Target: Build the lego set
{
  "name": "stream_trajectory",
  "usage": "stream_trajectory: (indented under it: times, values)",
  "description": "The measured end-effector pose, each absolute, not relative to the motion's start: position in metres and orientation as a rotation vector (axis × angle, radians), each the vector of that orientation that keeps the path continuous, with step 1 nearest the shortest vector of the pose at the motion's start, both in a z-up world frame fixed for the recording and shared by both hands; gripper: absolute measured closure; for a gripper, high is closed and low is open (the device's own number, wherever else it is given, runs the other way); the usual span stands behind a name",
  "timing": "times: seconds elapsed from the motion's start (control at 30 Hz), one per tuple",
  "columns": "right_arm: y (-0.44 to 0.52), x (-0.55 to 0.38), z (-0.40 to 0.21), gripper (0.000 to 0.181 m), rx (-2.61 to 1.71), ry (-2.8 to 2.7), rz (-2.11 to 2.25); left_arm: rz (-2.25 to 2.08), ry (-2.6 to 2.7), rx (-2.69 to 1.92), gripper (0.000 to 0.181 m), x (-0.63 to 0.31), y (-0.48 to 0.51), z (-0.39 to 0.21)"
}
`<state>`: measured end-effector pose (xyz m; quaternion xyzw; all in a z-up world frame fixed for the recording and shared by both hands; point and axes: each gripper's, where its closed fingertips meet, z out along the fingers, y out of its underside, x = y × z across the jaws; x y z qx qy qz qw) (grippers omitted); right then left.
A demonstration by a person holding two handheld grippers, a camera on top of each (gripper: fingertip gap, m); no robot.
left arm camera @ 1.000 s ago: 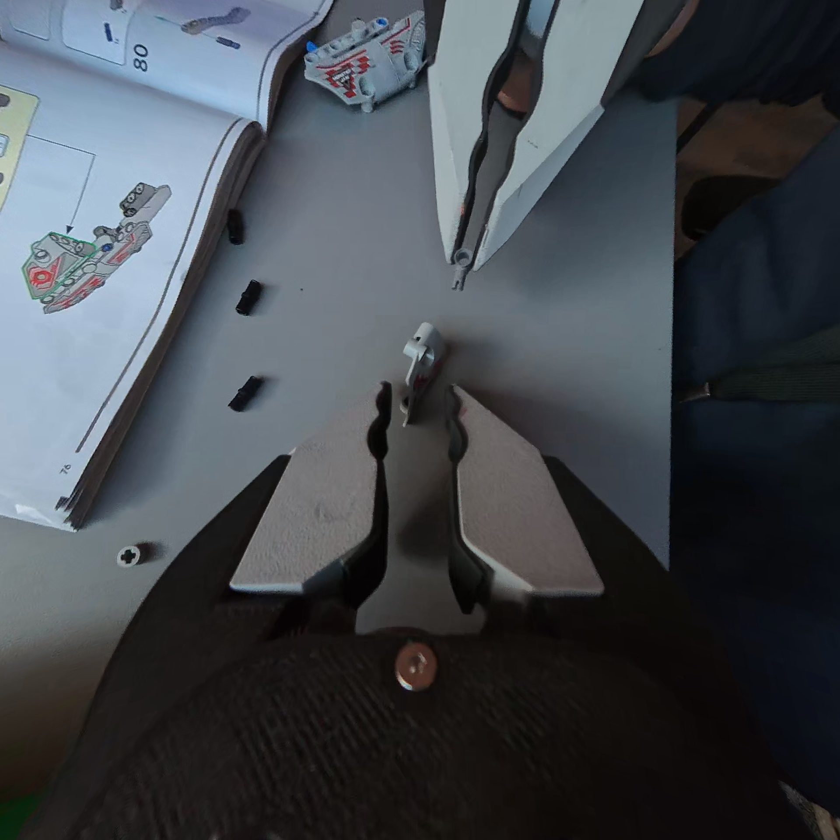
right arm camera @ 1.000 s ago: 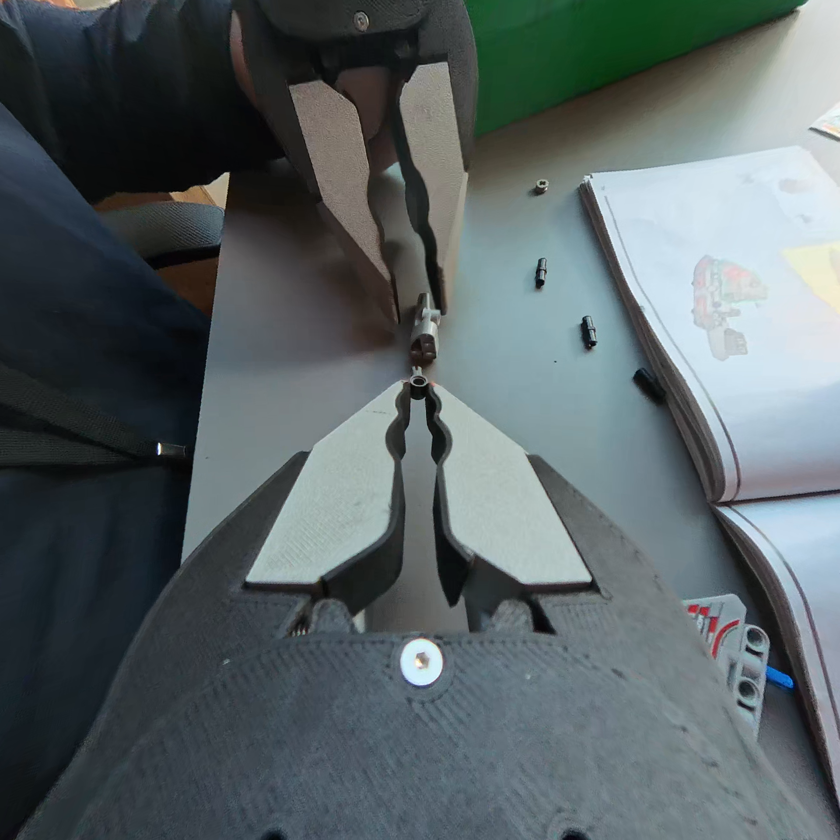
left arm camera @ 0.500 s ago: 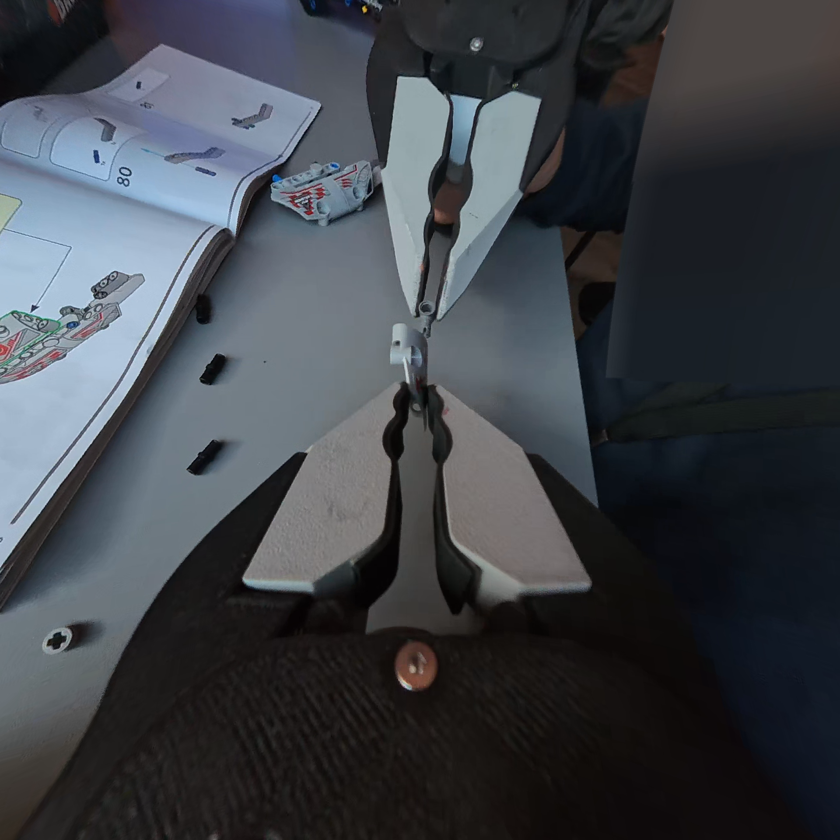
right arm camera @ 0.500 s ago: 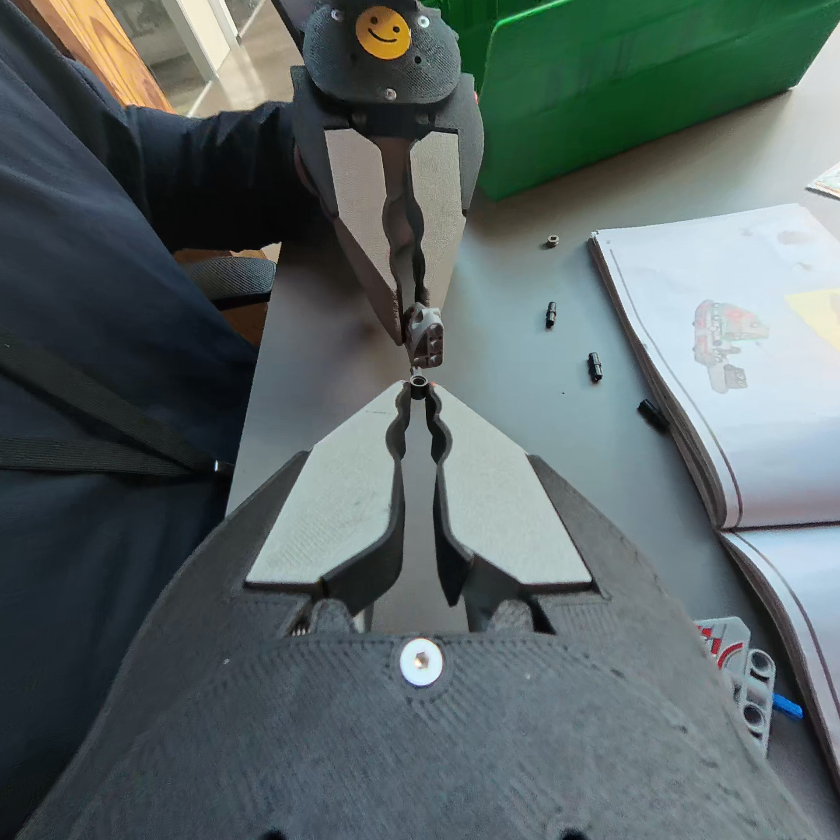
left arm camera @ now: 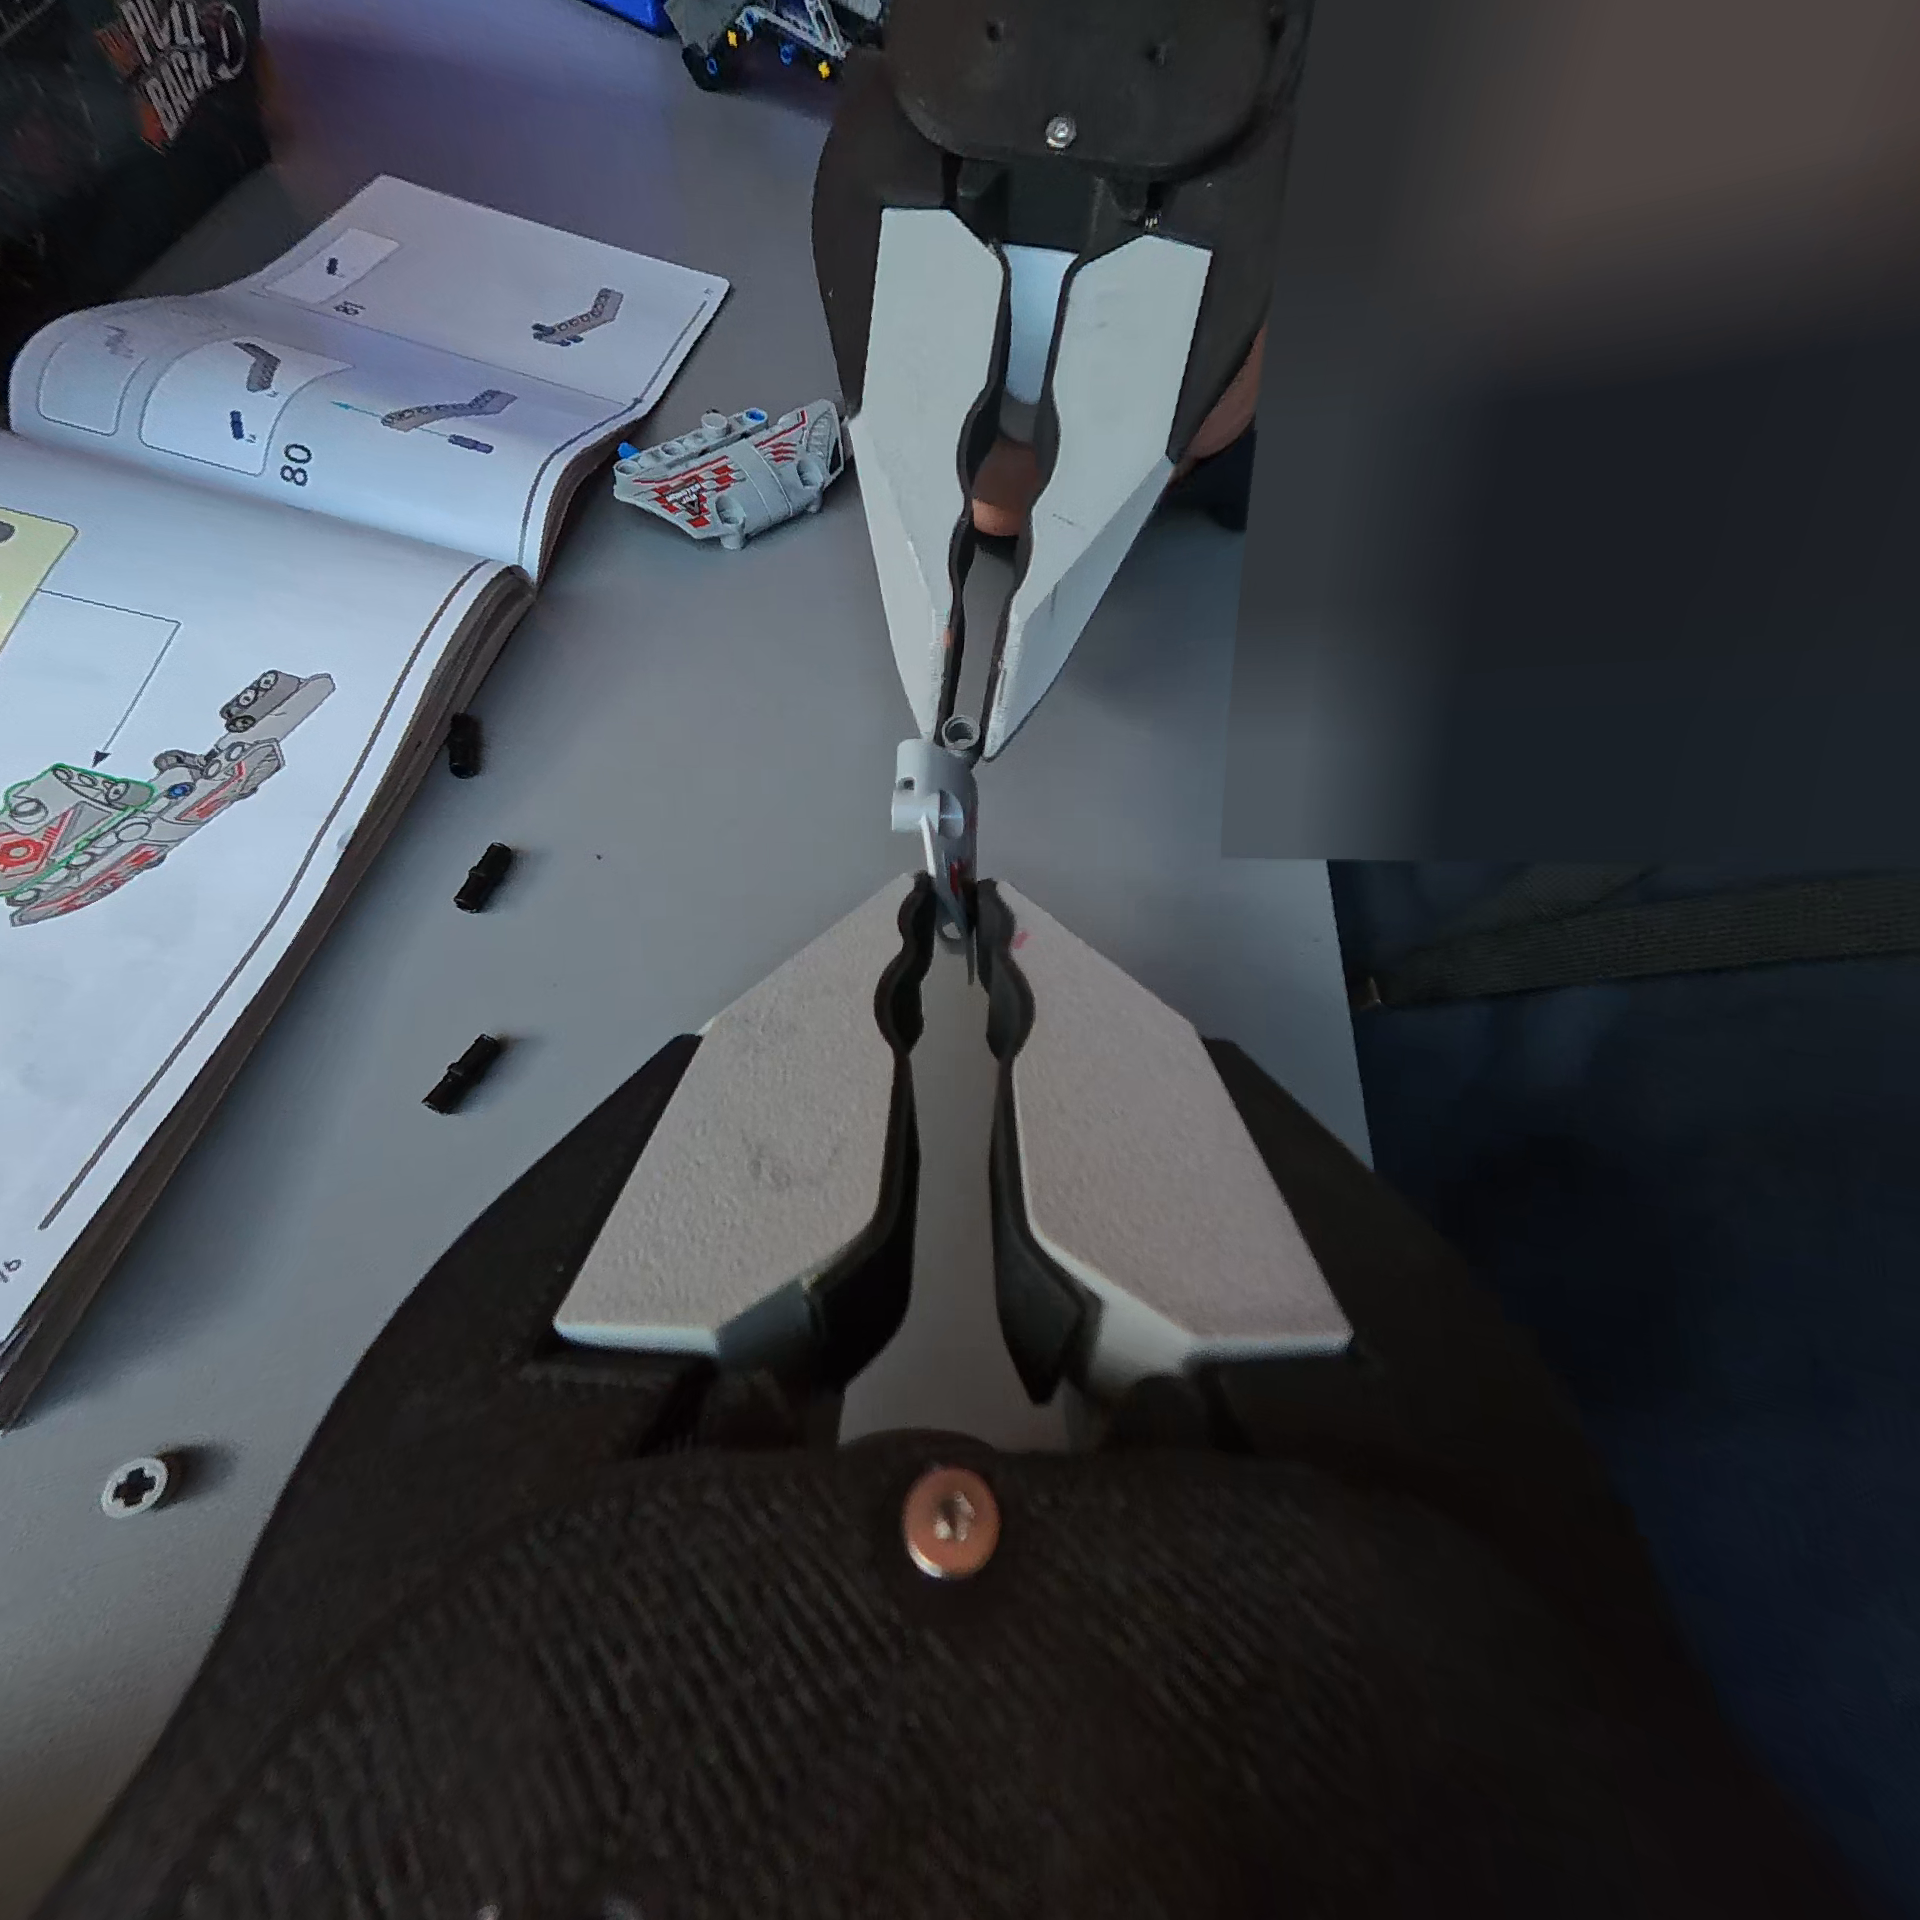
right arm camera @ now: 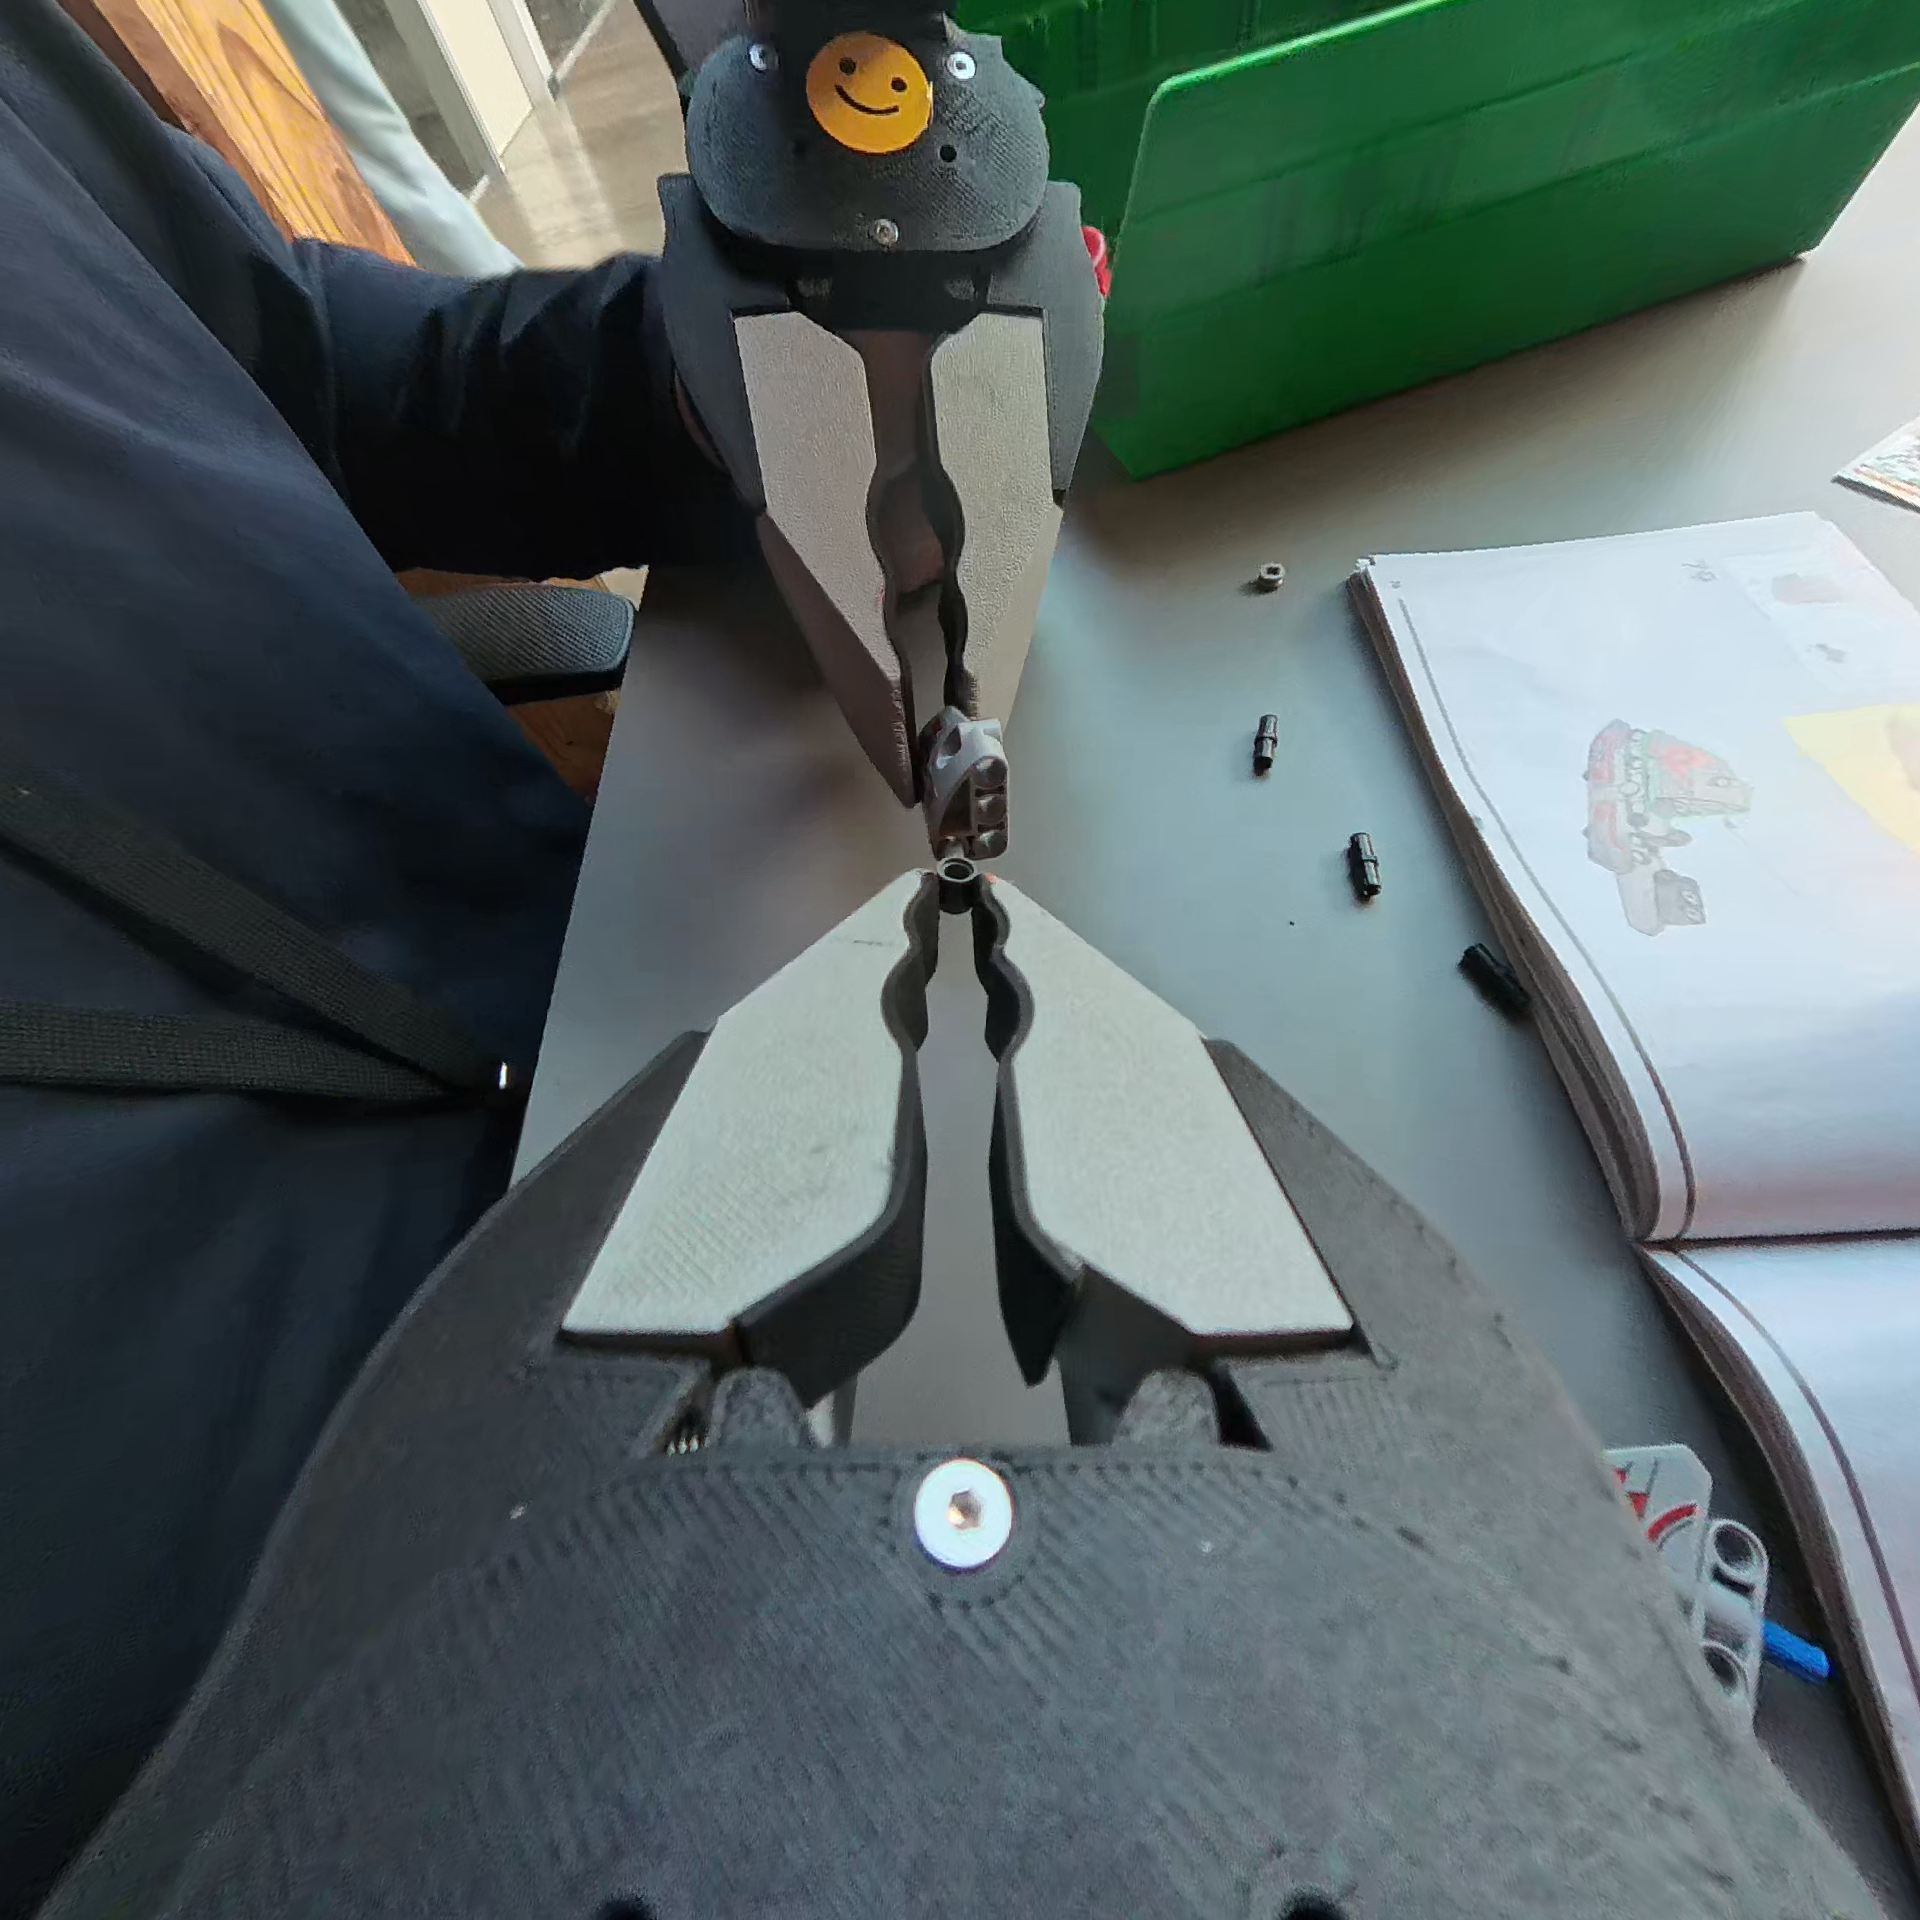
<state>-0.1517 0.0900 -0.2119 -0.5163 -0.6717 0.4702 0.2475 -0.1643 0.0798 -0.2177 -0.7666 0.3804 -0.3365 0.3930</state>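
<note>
Here the left gripper (left arm camera: pixel 951 914) is clamped on the thin lower tab of a small grey panel piece (left arm camera: pixel 935 805), held up above the grey table (left arm camera: pixel 727 727), while the right gripper (right arm camera: pixel 954 894) is pinched shut on a short grey pin (right arm camera: pixel 954 871) whose open end sits just beside the piece's holes. Both grips are at the very tips of the fingers, so the likeliest failure is a slip: if the pin meets the hole off-axis, the push could swivel the piece in its narrow hold or tip the pin sideways out of the right jaws. Either part would then drop toward the table edge, which lies close under the meeting point, and could fall to the person's lap. Whether the pin is lined up with a hole cannot be told from these views. The open instruction booklet (left arm camera: pixel 260 623), three loose black pins (left arm camera: pixel 483 876) and a finished grey-and-red section (left arm camera: pixel 732 480) lie well clear.
</note>
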Motion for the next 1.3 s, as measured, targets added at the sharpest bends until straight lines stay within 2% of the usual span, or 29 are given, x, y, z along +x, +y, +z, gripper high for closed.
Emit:
stream_trajectory:
  times: [0.33,0.77,1.3]
  values:
    - [0.086,-0.152,-0.197,0.178,-1.335,-1.801,1.346,-0.857,0.925,-1.892,0.177,-0.16,0.078,-0.209]
    - [0.088,-0.145,-0.245,0.179,-1.183,-2.156,0.711,-0.749,1.071,-2.161,0.176,-0.156,0.073,-0.253]
    - [0.082,-0.146,-0.25,0.179,-1.291,-2.126,0.963,-0.78,1.088,-2.182,0.177,-0.155,0.072,-0.257]
